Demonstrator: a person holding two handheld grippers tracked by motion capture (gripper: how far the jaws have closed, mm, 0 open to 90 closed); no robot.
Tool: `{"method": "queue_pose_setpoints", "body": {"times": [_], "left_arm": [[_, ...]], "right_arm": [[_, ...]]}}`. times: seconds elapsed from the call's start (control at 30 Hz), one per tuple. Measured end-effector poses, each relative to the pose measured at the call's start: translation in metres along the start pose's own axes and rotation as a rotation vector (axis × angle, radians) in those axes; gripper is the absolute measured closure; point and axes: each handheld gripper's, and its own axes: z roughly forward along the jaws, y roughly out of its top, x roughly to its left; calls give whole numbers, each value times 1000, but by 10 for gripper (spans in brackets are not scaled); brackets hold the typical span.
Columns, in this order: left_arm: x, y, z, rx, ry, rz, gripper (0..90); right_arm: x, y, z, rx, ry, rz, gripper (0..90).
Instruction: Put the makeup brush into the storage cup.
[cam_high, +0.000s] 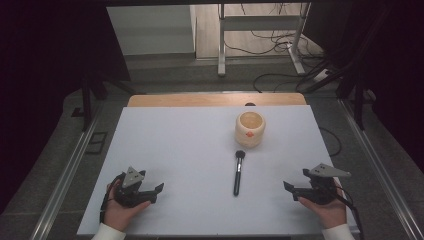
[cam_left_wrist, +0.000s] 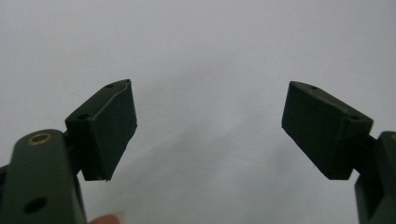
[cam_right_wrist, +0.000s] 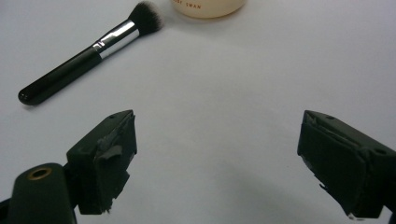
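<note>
— Makeup brush (cam_high: 238, 172): where does it lie, counting down from the big things?
— White table (cam_high: 175, 150) first. Then the cream cup (cam_high: 250, 128), upright at the far middle. The brush lies flat just nearer than it, bristles toward the cup.
— And the tools?
— Left gripper (cam_high: 152, 192) and right gripper (cam_high: 292, 189) rest at the near corners, both spread wide, nothing between them.

Cup (cam_right_wrist: 208, 8): perhaps "SWAN" (print cut off).
</note>
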Motion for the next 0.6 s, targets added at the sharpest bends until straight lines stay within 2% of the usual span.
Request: {"method": "queue_pose_setpoints", "body": {"times": [0.3, 0.47, 0.6], "left_arm": [[-1, 1, 1, -1, -12, 15, 184], [-3, 0, 1, -4, -15, 17, 184], [-3, -1, -2, -3, -9, 14, 184]], "right_arm": [[-1, -2, 1, 15, 5, -39, 140], [-1, -1, 1, 22, 8, -22, 134], [-1, 2, 2, 23, -9, 2, 134]]}}
